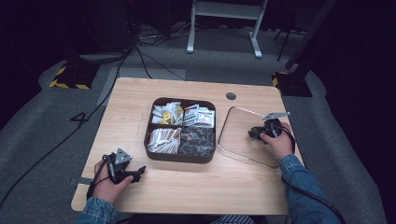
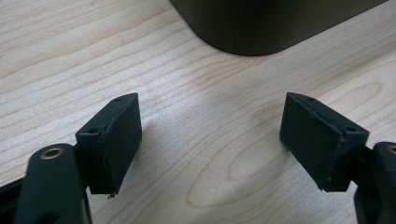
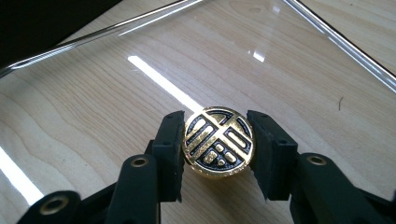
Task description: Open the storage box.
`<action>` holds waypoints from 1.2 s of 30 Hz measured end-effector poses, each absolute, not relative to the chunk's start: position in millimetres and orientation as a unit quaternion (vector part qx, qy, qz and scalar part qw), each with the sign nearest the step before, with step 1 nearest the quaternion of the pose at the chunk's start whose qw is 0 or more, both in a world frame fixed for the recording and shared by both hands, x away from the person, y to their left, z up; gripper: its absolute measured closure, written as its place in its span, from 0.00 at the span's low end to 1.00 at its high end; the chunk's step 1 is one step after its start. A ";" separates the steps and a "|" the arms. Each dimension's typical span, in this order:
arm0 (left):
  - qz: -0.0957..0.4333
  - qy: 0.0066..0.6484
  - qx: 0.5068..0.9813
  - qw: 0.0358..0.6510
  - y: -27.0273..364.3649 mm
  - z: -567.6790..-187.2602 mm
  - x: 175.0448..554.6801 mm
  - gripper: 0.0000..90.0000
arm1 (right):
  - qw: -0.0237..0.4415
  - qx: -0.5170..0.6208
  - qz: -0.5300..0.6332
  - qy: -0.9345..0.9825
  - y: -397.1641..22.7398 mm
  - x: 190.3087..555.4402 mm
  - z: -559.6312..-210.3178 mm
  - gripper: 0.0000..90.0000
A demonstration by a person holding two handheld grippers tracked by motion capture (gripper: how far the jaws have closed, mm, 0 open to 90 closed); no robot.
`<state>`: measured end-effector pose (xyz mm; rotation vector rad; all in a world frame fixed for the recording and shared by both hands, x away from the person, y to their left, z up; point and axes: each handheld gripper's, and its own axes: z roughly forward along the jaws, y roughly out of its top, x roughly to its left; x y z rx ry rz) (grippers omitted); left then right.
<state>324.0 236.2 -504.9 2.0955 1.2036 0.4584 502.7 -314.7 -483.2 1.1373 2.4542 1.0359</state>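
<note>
My right gripper (image 3: 217, 148) is shut on a round gold-and-black knob (image 3: 218, 143), which sits on the middle of a clear lid (image 3: 289, 70). In the high view that gripper (image 1: 256, 133) is over the clear lid (image 1: 236, 140), which lies flat to the right of a dark divided tray (image 1: 181, 157). Packets fill the tray's compartments. My left gripper (image 2: 210, 140) is open over bare wood, nothing between its pads; the tray's rounded corner (image 2: 252, 28) is just beyond it. In the high view it (image 1: 139, 172) rests on the table near the front left, pointing right.
The wooden table (image 1: 196, 182) has a small round grey cap (image 1: 230, 96) near its far edge. Cables run over the grey floor behind the table, and a white stand's legs (image 1: 224, 28) are farther back.
</note>
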 end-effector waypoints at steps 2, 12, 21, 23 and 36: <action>0.176 0.461 0.803 0.334 236.2 -504.9 324.0 0.24 | 0.124 0.388 0.354 0.842 -314.3 502.6 -484.8 0.65; 0.176 0.461 0.803 0.335 236.2 -504.9 324.1 0.24 | 0.135 0.405 0.394 0.814 -315.4 498.3 -484.5 0.47; 0.175 0.463 0.802 0.335 235.7 -504.8 323.8 0.24 | 0.149 0.400 0.432 0.794 -312.4 472.2 -471.8 0.41; 0.176 0.463 0.802 0.335 235.1 -504.8 323.8 0.24 | 0.151 0.399 0.437 0.792 -312.0 465.9 -469.8 0.41; 0.142 0.468 0.805 0.336 232.0 -493.7 325.3 0.30 | 0.122 0.341 0.429 0.828 -295.3 404.0 -475.9 0.41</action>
